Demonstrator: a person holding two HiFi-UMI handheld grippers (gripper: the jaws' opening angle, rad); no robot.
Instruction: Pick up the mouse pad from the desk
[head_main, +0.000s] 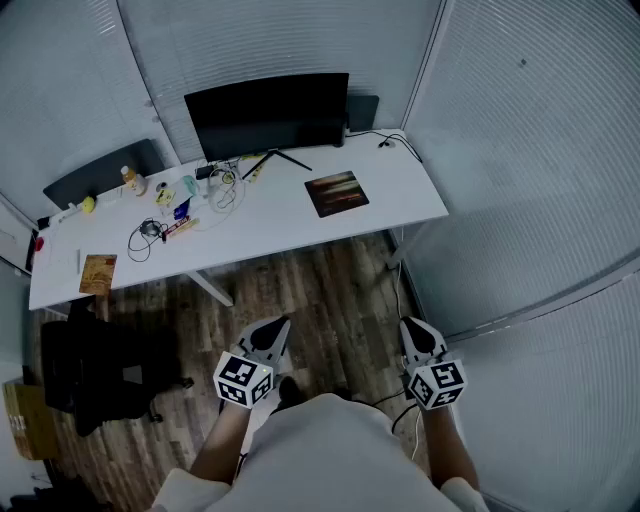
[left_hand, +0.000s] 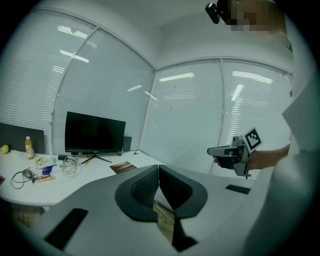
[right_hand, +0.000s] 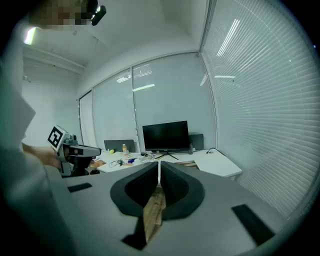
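Head view shows you standing back from the desk (head_main: 400, 190), with both grippers low in the frame and well apart from it. Your left gripper (head_main: 272, 335) has its jaws pressed together on nothing. Your right gripper (head_main: 418, 335) is likewise closed and empty, which I judge a resting hold, since nothing is within reach. The mouse pad (head_main: 337, 193) lies flat at upper centre, just below the monitor (head_main: 268, 113) and well apart from the cables (head_main: 150, 235) at left, so its near edge looks free to approach.
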